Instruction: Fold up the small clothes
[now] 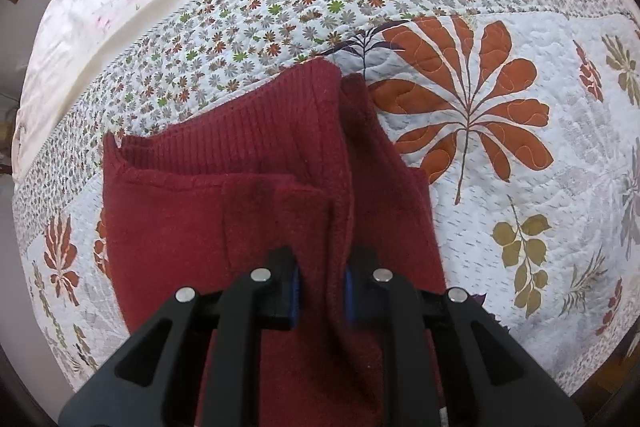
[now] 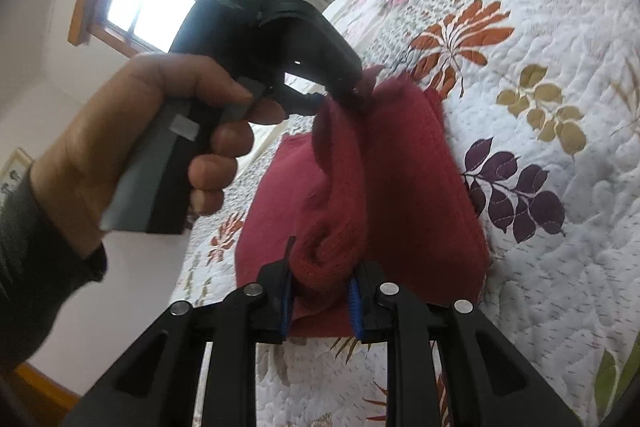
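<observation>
Left hand-held gripper [image 1: 320,291] and right hand-held gripper [image 2: 320,301] each pinch a fold of red sweater [image 1: 248,195] above quilted bed [image 1: 500,87].

Sweater [image 1: 248,195] is deep red — quilt [image 1: 540,99] is white with rust, olive and purple leaves, tiny-flower border; grippers [image 1: 320,291] black, blue pads.

Dark red knit sweater [image 1: 240,195], ribbed hem, partly folded on the bed's floral quilt [image 1: 520,147]. One thick fold is bunched and lifted off the rest, pinched at both ends.
</observation>
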Action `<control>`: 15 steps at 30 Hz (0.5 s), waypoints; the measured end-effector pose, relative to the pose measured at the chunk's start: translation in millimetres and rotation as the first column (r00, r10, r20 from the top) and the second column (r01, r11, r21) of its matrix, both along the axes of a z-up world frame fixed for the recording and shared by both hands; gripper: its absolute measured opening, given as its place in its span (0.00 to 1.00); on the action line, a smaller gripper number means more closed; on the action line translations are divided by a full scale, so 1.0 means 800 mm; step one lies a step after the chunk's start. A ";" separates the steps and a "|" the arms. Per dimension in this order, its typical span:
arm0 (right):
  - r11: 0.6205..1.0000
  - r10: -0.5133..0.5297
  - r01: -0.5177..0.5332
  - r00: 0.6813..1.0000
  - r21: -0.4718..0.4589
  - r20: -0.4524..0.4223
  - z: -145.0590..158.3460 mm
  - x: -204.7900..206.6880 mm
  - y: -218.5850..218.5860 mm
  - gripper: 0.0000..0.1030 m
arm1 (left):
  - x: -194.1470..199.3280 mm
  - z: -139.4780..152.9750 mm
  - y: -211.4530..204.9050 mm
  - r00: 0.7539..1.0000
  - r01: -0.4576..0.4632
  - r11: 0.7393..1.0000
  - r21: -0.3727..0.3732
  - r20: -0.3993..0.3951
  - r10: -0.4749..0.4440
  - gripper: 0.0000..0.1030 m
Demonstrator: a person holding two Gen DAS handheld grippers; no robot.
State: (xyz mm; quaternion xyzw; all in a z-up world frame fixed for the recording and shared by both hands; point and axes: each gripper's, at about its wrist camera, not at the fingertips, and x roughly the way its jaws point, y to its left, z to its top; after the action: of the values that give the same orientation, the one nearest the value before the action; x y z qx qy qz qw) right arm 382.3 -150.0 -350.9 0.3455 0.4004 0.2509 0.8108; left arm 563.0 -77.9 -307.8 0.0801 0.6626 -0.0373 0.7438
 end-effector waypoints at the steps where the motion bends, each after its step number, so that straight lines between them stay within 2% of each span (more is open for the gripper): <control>1: 1.000 0.007 -0.007 1.000 0.011 -0.005 -0.002 0.000 -0.002 0.21 | -0.002 -0.001 -0.001 1.000 -0.006 1.000 -0.003 0.005 0.006 0.14; 6: 0.997 0.033 -0.031 0.999 0.072 -0.033 -0.018 0.001 -0.015 0.22 | -0.008 -0.006 -0.002 0.998 -0.036 0.999 -0.023 0.042 0.037 0.14; 10: 0.994 0.022 -0.015 0.998 0.112 -0.060 -0.030 0.003 -0.024 0.36 | -0.013 -0.013 0.002 0.993 -0.091 0.993 -0.073 0.068 0.096 0.15; 12: 0.991 0.016 -0.008 0.998 0.136 -0.062 -0.034 0.003 -0.029 0.49 | -0.014 -0.019 0.002 0.991 -0.102 0.990 -0.094 0.074 0.109 0.23; 13: 0.988 0.004 0.006 0.998 0.157 -0.066 -0.036 0.003 -0.033 0.51 | -0.014 -0.021 0.003 0.990 -0.107 0.987 -0.123 0.077 0.117 0.28; 15: 0.982 0.001 0.015 0.996 0.186 -0.085 -0.043 0.006 -0.035 0.55 | -0.016 -0.019 0.007 0.987 -0.099 0.973 -0.208 0.105 0.123 0.45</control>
State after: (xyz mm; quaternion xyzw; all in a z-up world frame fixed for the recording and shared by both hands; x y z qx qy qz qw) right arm 387.4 -178.0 -385.7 0.4318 0.4077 0.2696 0.7580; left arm 550.5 -72.0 -323.0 -0.0309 0.6139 -0.0578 0.7867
